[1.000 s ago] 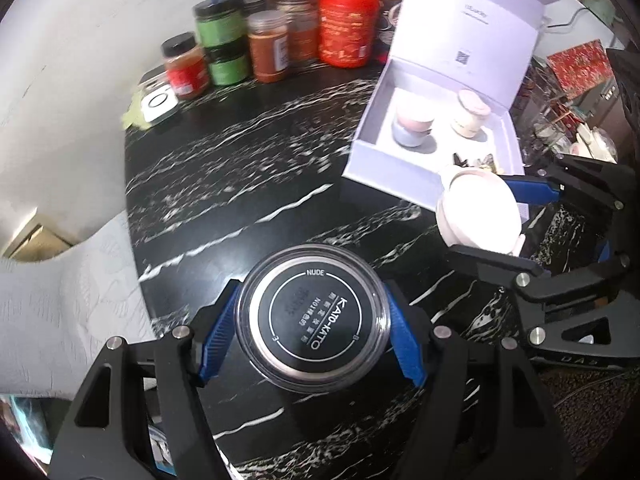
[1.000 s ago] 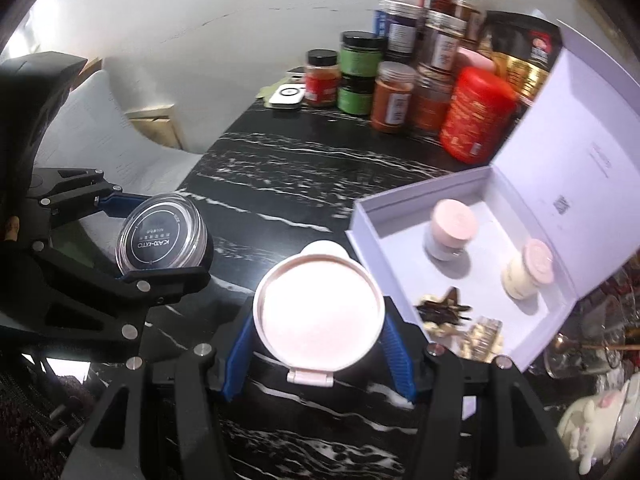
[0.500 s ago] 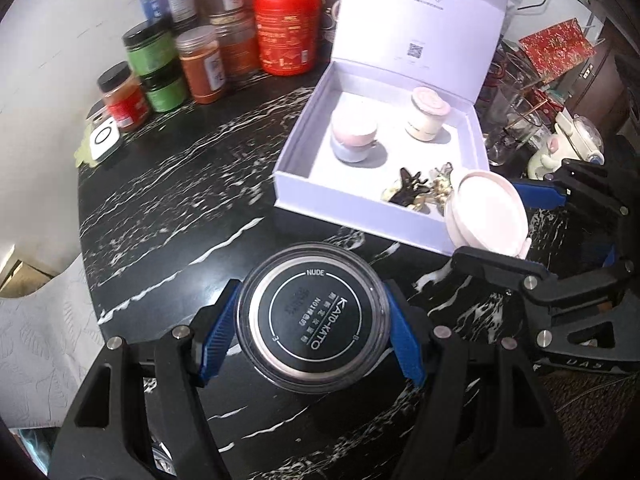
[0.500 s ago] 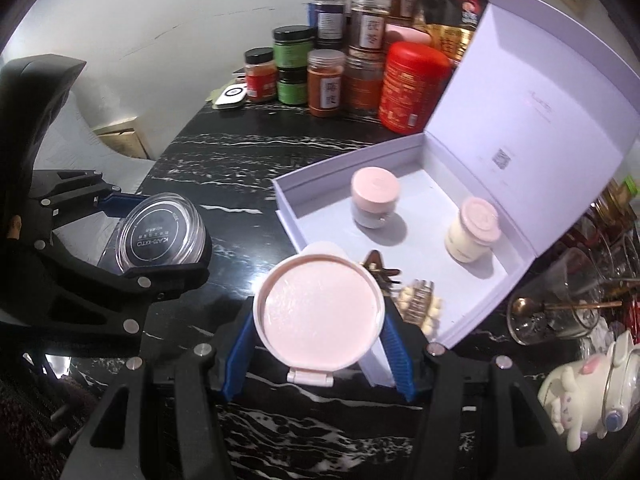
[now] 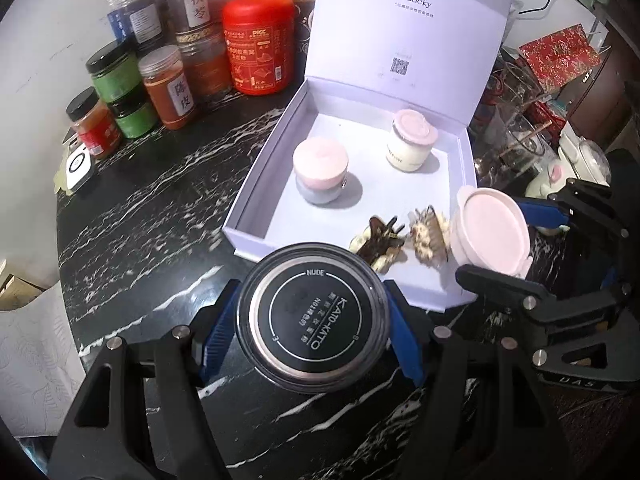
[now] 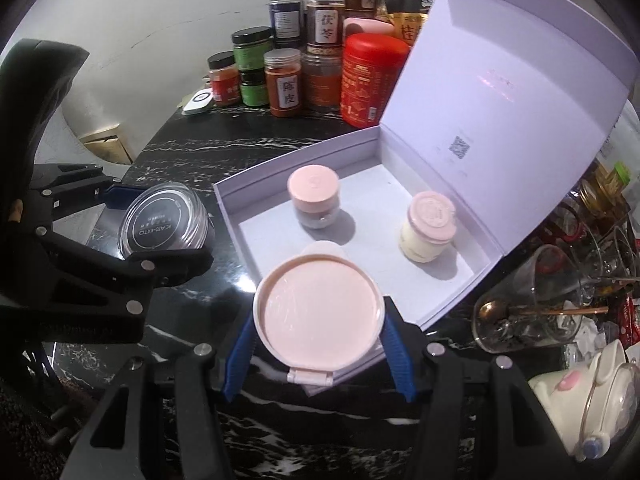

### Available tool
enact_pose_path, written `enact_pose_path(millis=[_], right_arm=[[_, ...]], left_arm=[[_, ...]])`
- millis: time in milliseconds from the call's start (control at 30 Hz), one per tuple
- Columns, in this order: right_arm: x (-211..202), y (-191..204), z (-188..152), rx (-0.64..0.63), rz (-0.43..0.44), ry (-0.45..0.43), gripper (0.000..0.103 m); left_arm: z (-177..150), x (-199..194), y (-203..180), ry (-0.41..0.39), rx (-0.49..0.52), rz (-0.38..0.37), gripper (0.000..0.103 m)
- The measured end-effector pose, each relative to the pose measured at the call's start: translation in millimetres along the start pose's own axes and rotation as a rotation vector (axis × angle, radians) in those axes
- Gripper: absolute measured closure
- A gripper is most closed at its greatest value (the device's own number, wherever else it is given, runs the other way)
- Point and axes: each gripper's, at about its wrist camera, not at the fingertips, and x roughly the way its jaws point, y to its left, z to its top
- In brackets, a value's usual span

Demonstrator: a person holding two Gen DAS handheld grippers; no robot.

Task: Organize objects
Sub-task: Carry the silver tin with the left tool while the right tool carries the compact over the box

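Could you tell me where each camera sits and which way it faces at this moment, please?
Left wrist: on the left claw, looking along its fingers over the black KATO-KATO jar to the open white box; the right claw shows at right.
Right wrist: on the right claw, looking over the pink compact into the same box; the left claw shows at left.
Shared: the box, its two pink-lidded jars, the spice jars behind, both claws.
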Motion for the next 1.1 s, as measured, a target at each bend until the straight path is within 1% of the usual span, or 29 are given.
enact_pose_path(millis=[233, 500, 833, 1100], right_arm=[[10.4, -25.6, 13.3, 0.007, -0.007, 0.002, 0.044], [26.9, -49.6, 27.4, 0.028, -0.011, 0.014, 0.044], [45.2, -67.4, 42.1, 0.039, -0.018, 0.022, 0.044], [50.6, -78.3, 54.8, 0.039, -0.031, 0.011, 0.044]], left_arm=[[22.2, 13.3, -14.4, -0.002, 0.013, 0.003, 0.036], [45.2, 27.4, -13.1, -0.003, -0.003, -0.001, 0.036], [68.3, 46.6, -14.0, 0.010, 0.007, -0.002, 0.036], [85.3, 59.8, -12.2, 0.013, 0.001, -0.010, 0.036]])
